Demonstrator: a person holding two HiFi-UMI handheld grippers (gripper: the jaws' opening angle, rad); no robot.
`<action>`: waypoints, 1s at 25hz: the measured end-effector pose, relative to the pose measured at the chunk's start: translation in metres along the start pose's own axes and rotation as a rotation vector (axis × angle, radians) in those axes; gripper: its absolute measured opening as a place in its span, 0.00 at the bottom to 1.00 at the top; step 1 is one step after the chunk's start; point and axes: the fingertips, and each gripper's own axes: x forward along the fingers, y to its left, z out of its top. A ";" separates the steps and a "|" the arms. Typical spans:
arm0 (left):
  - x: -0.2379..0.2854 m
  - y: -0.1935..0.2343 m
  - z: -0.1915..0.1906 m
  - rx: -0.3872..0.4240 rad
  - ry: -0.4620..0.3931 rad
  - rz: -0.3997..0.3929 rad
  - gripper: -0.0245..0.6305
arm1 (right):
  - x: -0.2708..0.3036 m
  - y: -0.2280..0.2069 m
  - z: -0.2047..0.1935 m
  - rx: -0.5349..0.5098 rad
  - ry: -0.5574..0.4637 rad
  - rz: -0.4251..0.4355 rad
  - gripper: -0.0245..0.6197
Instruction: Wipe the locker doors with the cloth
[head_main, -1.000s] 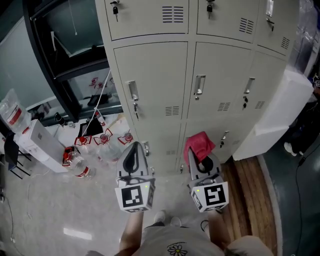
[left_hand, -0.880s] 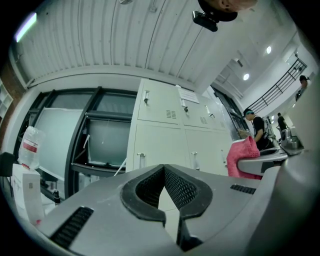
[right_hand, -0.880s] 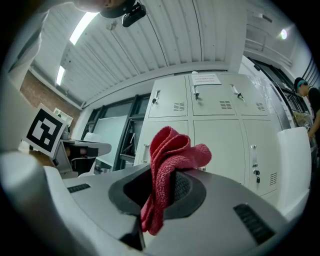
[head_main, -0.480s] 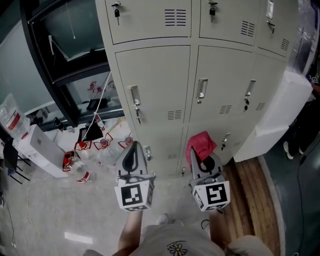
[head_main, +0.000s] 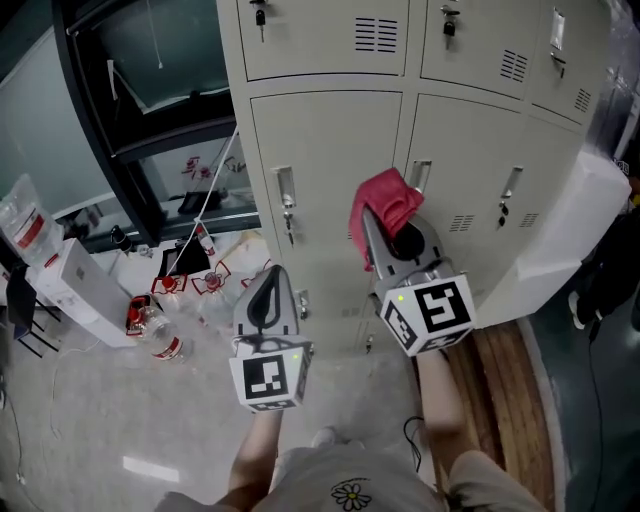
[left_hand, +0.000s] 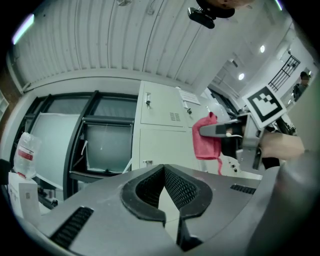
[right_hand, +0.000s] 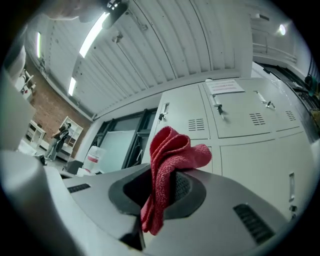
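Your right gripper (head_main: 372, 222) is clamped on the red cloth (head_main: 383, 203): in the right gripper view its jaws pinch the folded middle of the cloth (right_hand: 172, 145), with a bunched lobe sticking out past the tips toward 12 o'clock and a short tail hanging down toward 6 o'clock. In the head view you hold the cloth up in front of the beige lockers (head_main: 330, 130), over the seam between two middle-row doors, with the left door's handle (head_main: 286, 197) at its 9 o'clock. Whether the cloth is touching the metal cannot be told from any view. Your left gripper (head_main: 268, 292) sits lower, at about 7 o'clock from the right one and well apart from it. In the left gripper view its jaws (left_hand: 163, 167) are closed tip to tip with nothing between the pads. Plastic bottles (head_main: 160, 340) lie on the floor at the left gripper's 9 o'clock, below the dark window frame (head_main: 100, 110).
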 end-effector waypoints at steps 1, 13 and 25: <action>0.001 0.002 0.000 0.003 -0.001 0.001 0.06 | 0.013 0.000 0.005 0.002 -0.009 0.011 0.08; 0.004 0.034 0.008 0.017 -0.025 0.048 0.06 | 0.143 0.026 0.036 0.004 -0.006 0.159 0.08; -0.004 0.079 -0.003 0.042 0.003 0.135 0.06 | 0.217 0.047 0.037 -0.112 0.050 0.194 0.08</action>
